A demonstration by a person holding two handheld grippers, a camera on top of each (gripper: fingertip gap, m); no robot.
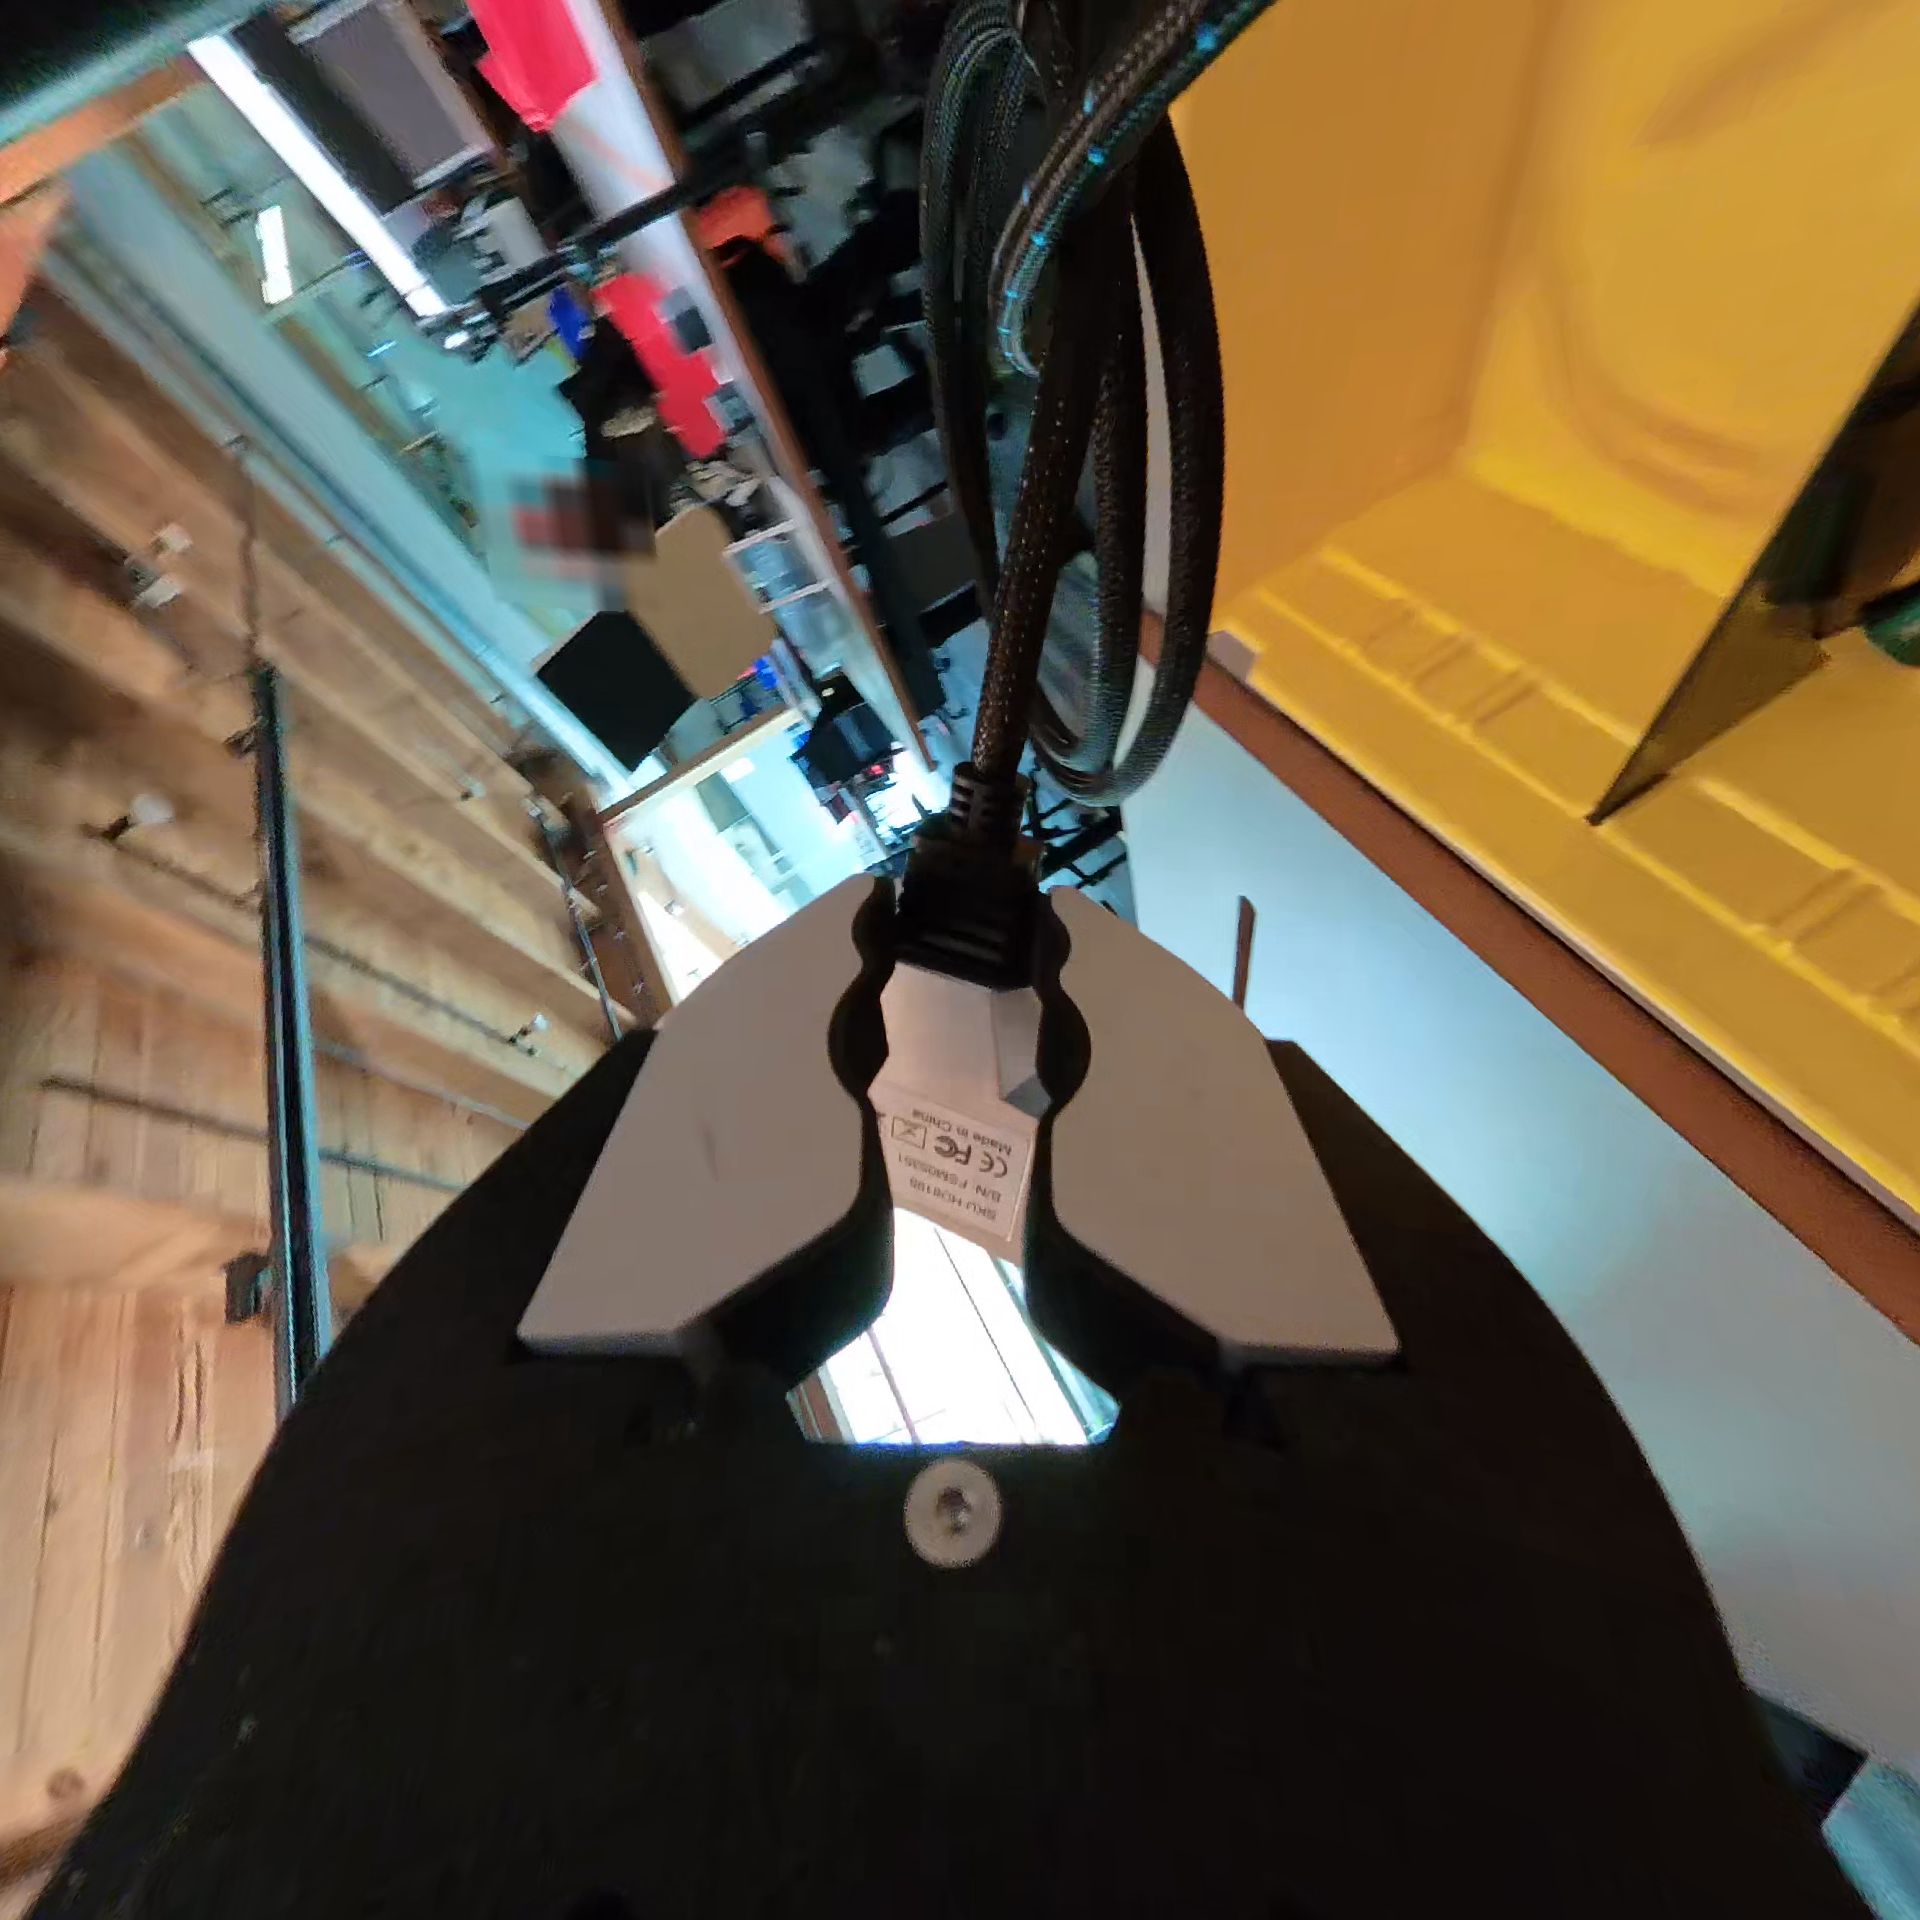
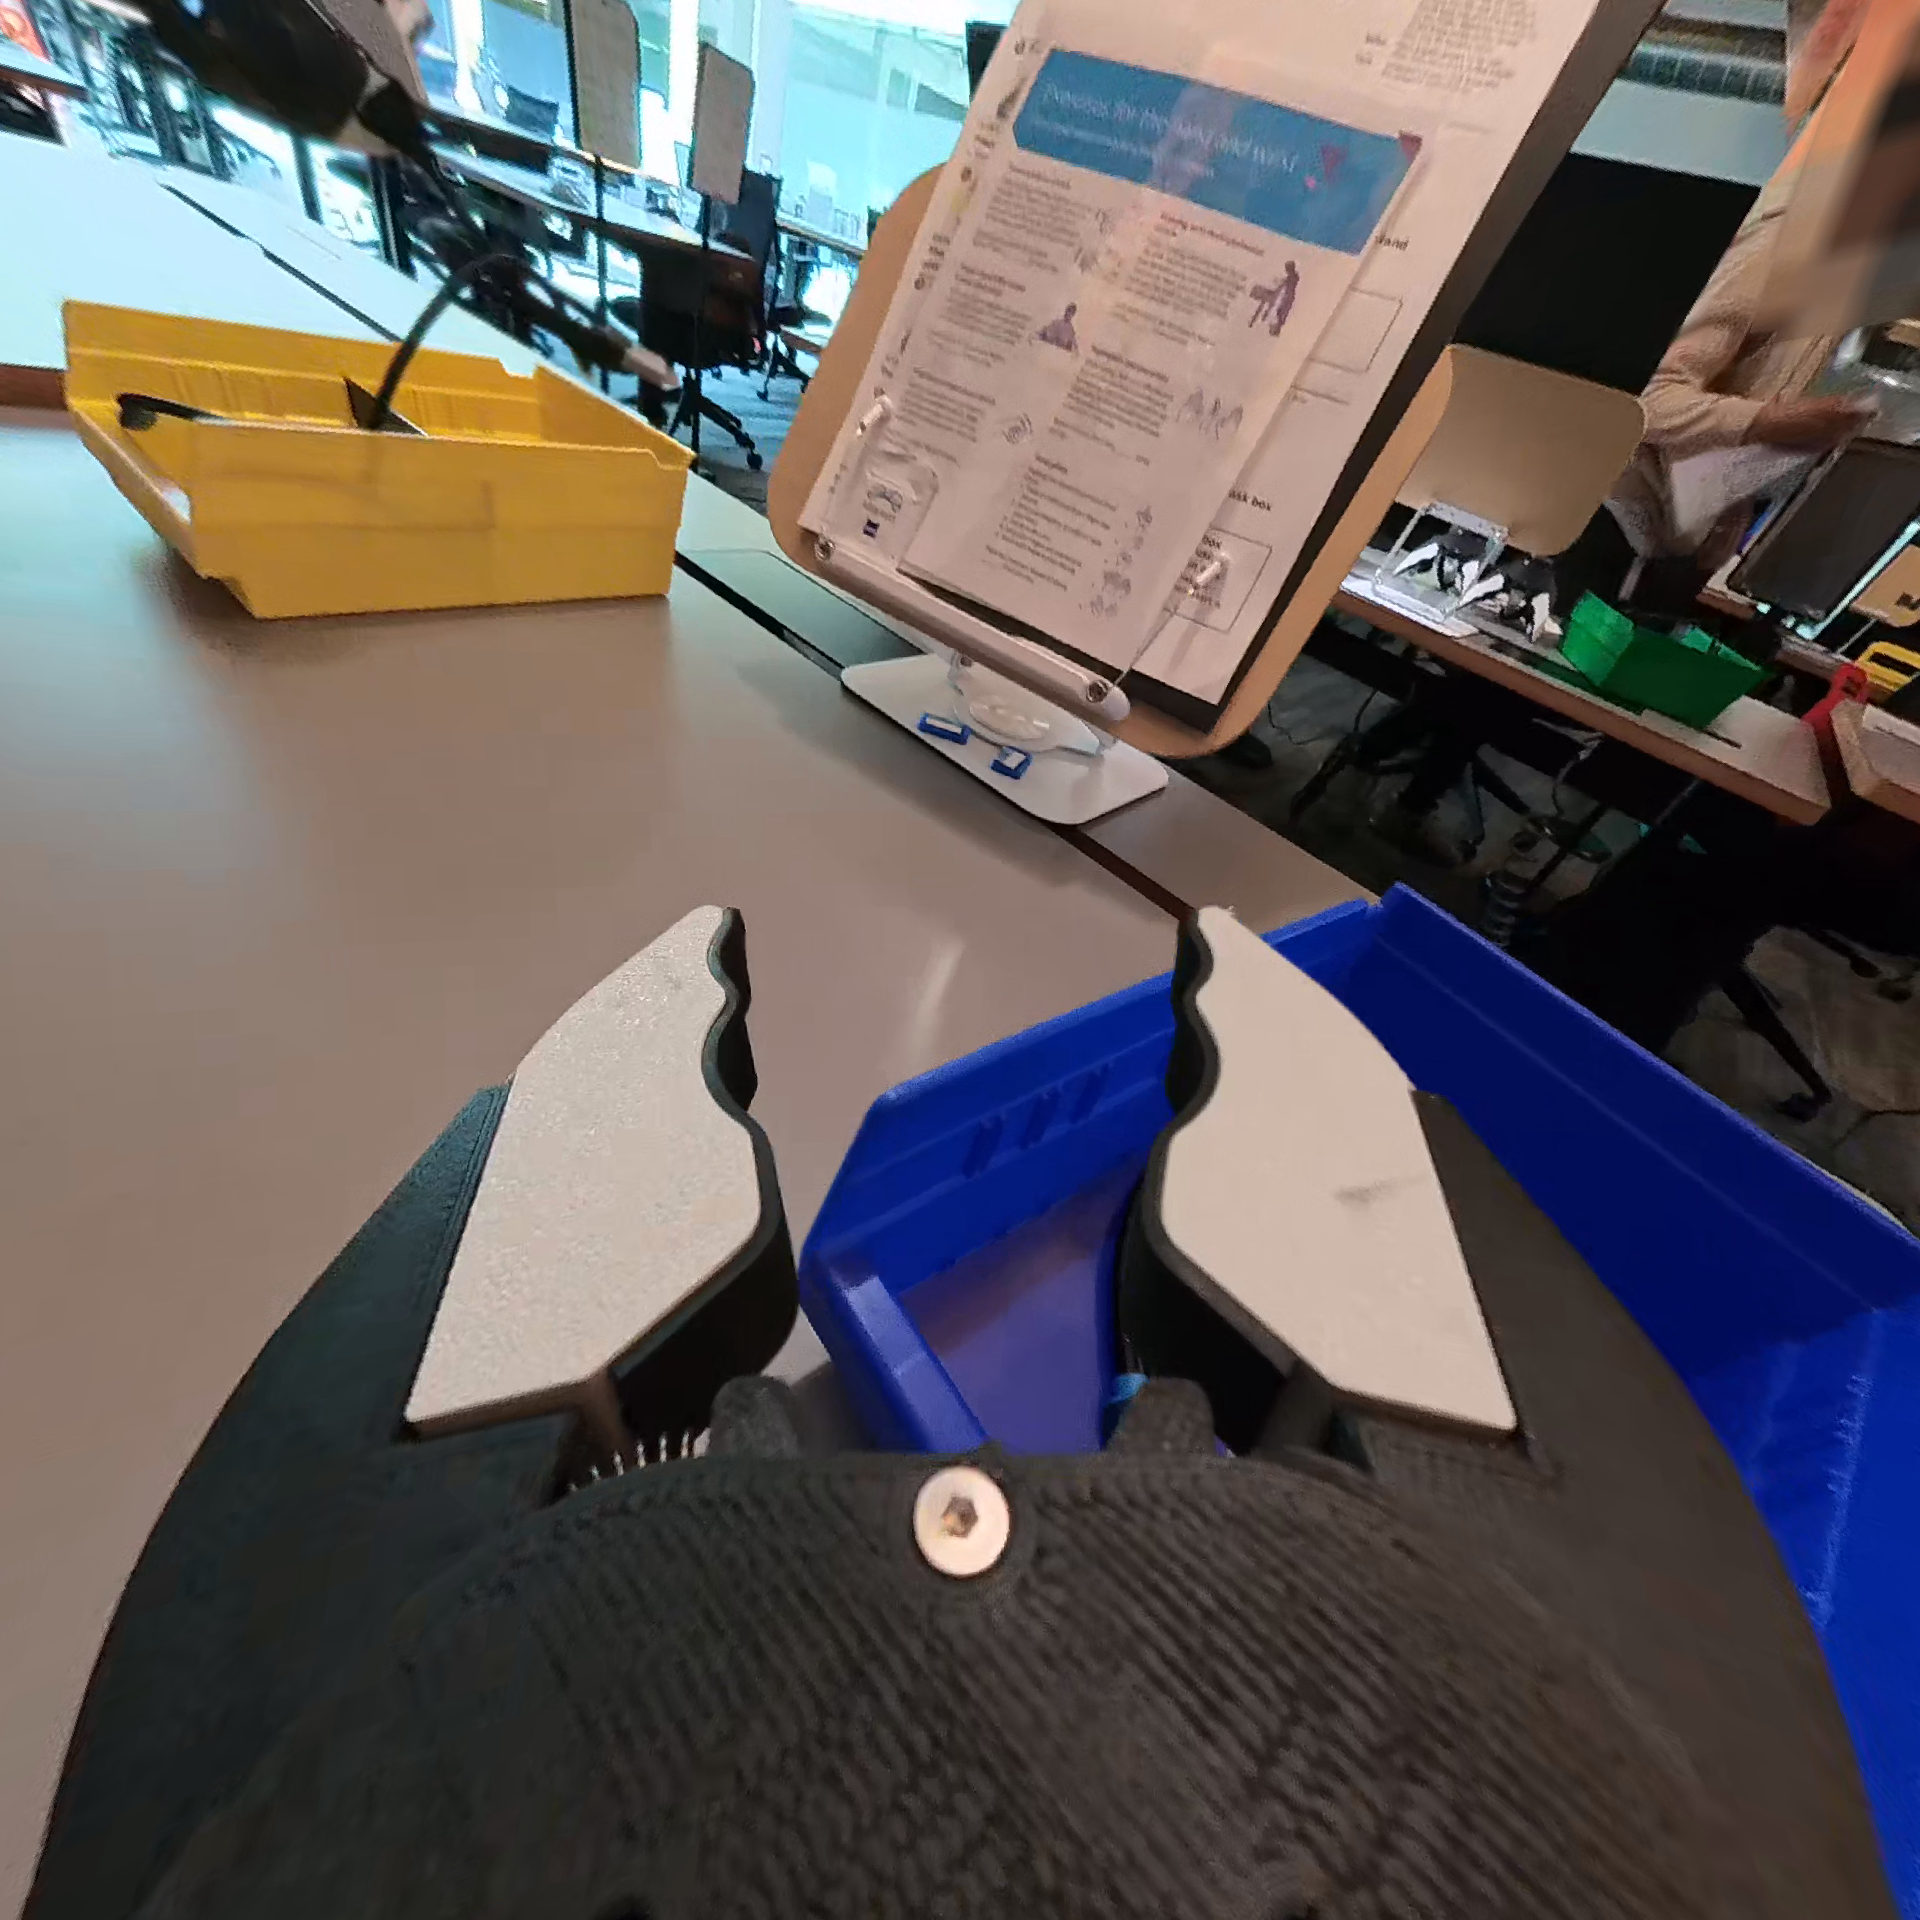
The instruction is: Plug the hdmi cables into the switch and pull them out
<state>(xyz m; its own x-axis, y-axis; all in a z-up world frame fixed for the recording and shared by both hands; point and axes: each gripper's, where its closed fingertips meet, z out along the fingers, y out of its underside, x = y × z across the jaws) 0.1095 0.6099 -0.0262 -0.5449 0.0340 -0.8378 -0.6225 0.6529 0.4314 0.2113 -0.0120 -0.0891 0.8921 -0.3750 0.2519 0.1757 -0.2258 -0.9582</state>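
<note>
My left gripper (image 1: 961,894) is shut on a small white HDMI switch (image 1: 951,1039) that bears a label. A black cable plug (image 1: 971,883) sits in the switch's far end, right at the fingertips. Its braided black cable (image 1: 1023,582) runs away from the plug, with more braided cable looped beside it (image 1: 1164,520). My right gripper (image 2: 961,935) is open and empty, low over the near corner of a blue bin (image 2: 1558,1174). In the right wrist view the left gripper (image 2: 312,73) is raised at top left, and a cable (image 2: 416,332) hangs from it into a yellow bin (image 2: 416,509).
The yellow bin also fills the right side of the left wrist view (image 1: 1507,520), with a dark divider (image 1: 1766,623) in it. A document stand (image 2: 1091,416) is at the table's (image 2: 312,883) far edge. A person (image 2: 1745,364) stands at another table behind, near a green bin (image 2: 1652,655).
</note>
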